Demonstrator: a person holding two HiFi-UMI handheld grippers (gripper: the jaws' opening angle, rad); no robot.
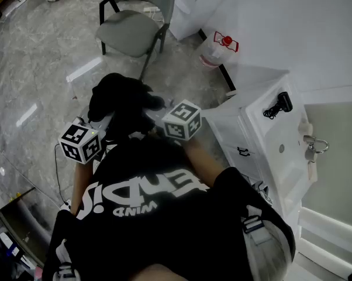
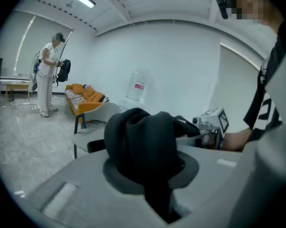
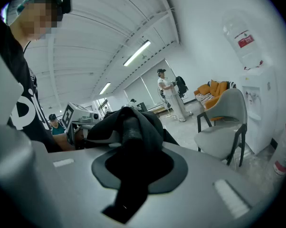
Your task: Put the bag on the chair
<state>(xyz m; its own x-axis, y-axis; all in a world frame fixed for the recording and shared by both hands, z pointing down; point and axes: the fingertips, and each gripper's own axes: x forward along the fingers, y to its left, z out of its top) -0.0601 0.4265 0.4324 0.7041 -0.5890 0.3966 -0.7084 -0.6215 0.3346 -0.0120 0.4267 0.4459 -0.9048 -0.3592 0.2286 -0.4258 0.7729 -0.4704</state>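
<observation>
Both my left gripper [image 1: 99,126] and right gripper [image 1: 163,119] have their jaws clenched on bunched fabric of the black bag [image 1: 120,101]. The bag is held off the floor, on my side of the grey chair [image 1: 132,25] and not touching it. To the right of the chair stands a water jug [image 1: 218,49].

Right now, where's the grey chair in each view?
Head view: chair at top, left of centre, on the floor ahead.
Left gripper view: chair left of centre, partly hidden behind the bag.
Right gripper view: chair at right, fully visible.
Shared landmark: the dark bag, nearer than the chair in all three views.
</observation>
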